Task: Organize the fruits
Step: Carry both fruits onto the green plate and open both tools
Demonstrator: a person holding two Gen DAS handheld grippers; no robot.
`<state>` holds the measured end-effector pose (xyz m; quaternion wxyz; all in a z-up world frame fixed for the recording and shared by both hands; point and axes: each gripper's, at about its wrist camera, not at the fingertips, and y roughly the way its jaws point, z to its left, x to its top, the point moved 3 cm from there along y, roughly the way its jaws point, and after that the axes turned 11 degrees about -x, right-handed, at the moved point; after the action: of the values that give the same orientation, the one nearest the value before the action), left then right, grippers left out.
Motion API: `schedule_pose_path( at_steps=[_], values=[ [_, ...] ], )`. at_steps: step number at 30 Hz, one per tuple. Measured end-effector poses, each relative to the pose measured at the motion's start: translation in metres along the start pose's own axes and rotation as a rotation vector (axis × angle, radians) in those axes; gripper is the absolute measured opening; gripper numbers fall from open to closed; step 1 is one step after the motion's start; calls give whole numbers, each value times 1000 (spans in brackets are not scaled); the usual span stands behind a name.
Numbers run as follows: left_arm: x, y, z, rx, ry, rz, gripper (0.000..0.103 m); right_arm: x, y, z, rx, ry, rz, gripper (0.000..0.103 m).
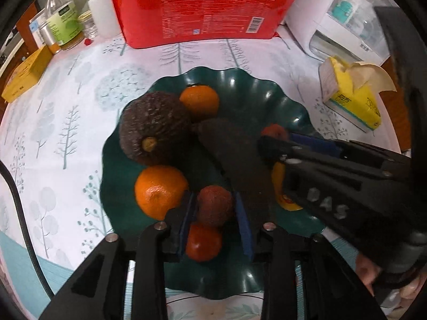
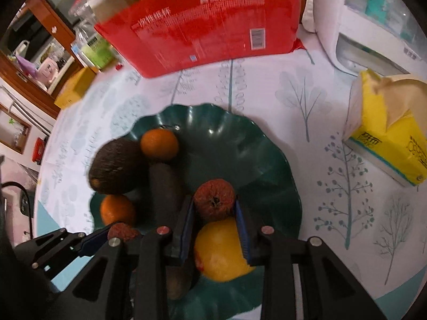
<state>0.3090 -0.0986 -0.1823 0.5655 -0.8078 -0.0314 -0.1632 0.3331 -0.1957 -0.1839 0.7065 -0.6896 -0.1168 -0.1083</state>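
A dark green scalloped plate (image 1: 240, 85) (image 2: 240, 144) sits on the tree-print tablecloth. It holds a dark avocado (image 1: 152, 128) (image 2: 117, 165), several oranges (image 1: 160, 192) (image 1: 198, 101) (image 2: 159, 144), a dark elongated fruit (image 1: 229, 144) (image 2: 162, 186) and a yellow fruit (image 2: 221, 250). My left gripper (image 1: 216, 208) is shut on a small reddish-brown fruit (image 1: 214, 205) above the plate's near side; that fruit also shows in the right wrist view (image 2: 122, 232). My right gripper (image 2: 214, 205) is shut on another wrinkled red fruit (image 2: 214, 200) over the plate.
A red package (image 1: 205, 8) (image 2: 202, 24) stands behind the plate. A yellow tissue pack (image 1: 352, 93) (image 2: 389, 138) lies to the right, a white appliance (image 1: 347, 18) behind it. Bottles (image 1: 64, 24) and a yellow box (image 1: 26, 74) stand at the far left.
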Motion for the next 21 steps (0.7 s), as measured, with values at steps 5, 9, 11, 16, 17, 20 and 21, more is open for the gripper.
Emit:
schedule_pose_path(
  at_steps=[5, 9, 11, 16, 17, 20, 21],
  values=[
    [0, -1, -5, 25, 34, -11, 54, 0, 0, 0, 11, 2, -8, 38],
    [-1, -11, -9, 4, 23, -41, 82, 0, -5, -4, 51, 26, -17, 39],
    [-1, -14, -10, 15, 31, -49, 82, 0, -9, -4, 51, 25, -26, 39],
    [-5, -21, -13, -4, 35, -48, 82, -2, -16, -5, 63, 33, -36, 39],
    [-6, -23, -14, 0, 38, -49, 82, -3, -17, -5, 63, 34, -37, 39],
    [-9, -29, -17, -2, 40, -49, 82, -5, -20, -6, 59, 36, -39, 39],
    [-10, -30, -17, -1, 40, -49, 82, -5, -22, -6, 59, 37, -41, 39]
  ],
)
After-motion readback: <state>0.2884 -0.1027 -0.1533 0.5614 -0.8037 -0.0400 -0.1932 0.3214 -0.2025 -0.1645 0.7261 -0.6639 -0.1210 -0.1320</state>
